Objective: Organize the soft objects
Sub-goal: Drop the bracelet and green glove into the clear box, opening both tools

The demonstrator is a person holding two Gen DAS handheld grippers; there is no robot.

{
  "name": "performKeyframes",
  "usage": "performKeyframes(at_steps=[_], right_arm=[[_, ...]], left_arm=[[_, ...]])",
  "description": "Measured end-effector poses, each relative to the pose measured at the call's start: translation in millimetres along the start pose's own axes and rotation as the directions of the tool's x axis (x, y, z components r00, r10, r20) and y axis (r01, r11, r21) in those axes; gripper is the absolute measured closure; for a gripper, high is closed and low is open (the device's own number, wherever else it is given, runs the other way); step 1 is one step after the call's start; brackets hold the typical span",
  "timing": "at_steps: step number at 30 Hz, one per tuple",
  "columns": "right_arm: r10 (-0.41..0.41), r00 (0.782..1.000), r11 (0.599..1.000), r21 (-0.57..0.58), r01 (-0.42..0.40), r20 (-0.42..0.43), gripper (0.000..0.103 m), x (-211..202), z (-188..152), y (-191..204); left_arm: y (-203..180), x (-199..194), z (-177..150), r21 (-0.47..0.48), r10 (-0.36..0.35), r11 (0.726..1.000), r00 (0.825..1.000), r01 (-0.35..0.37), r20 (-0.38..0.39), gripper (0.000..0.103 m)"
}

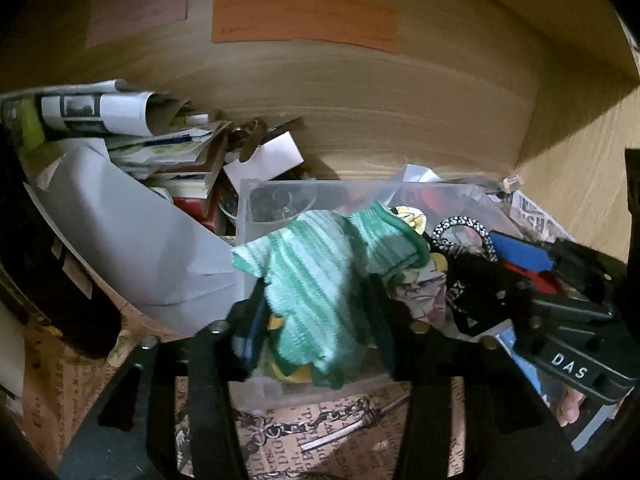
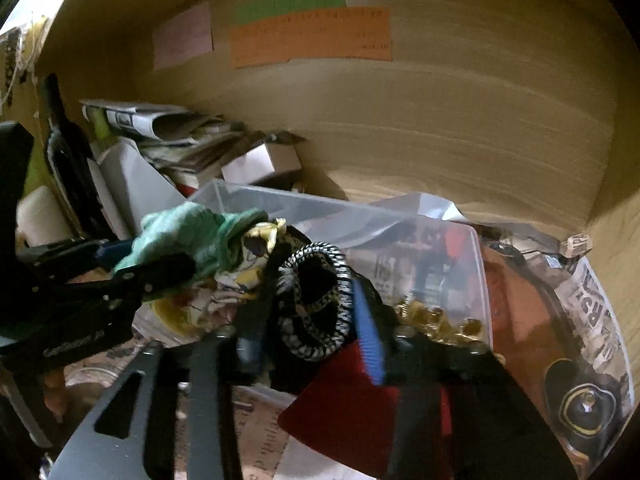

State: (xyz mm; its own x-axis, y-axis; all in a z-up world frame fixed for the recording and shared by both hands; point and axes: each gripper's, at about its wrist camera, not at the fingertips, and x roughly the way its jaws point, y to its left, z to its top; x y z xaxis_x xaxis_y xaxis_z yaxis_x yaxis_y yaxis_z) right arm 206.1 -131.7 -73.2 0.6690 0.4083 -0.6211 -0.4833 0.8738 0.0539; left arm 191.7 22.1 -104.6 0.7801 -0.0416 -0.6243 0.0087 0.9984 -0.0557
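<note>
I read this as a cluttered home storage nook: wood-grain panels (image 1: 360, 112) with coloured paper labels (image 1: 304, 20), stacked papers and magazines (image 1: 132, 128), a clear plastic tub (image 2: 304, 208), newsprint-patterned liner (image 1: 320, 432).

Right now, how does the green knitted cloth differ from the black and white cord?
The green knitted cloth is flat, striped fabric, pinched by the left gripper. The black and white cord is a thin speckled loop between the right gripper's fingers; whether it is pinched is unclear. Both are soft and lie over the clear plastic box.
</note>
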Motion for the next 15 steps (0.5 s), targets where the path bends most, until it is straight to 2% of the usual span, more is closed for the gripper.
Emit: performKeyframes(at_steps=[2,6,15], right_arm=[[-0.003,1.0,1.0,-0.006,0.003,0.002,0.049,-0.1,-0.3,-0.6],[-0.02,0.999,1.0,-0.01,0.02,0.028,0.035,-9.3,0.7,-0.1],[-0.005,0.993,1.0,-0.002,0.006,0.12,0.03,-47.3,12.7,4.1]], left_arm=[[-3.4,-0.8,-1.2,0.012,0.001,1.0,1.0,-0.001,0.003,0.042],[-4.2,-4.1,-1.5,0.013,0.001,1.0,1.0,-0.001,0.005,0.042],[-6.7,-58.1,1.9,-0.001,-0.009,1.0,0.994,0.009,0.111,0.041]])
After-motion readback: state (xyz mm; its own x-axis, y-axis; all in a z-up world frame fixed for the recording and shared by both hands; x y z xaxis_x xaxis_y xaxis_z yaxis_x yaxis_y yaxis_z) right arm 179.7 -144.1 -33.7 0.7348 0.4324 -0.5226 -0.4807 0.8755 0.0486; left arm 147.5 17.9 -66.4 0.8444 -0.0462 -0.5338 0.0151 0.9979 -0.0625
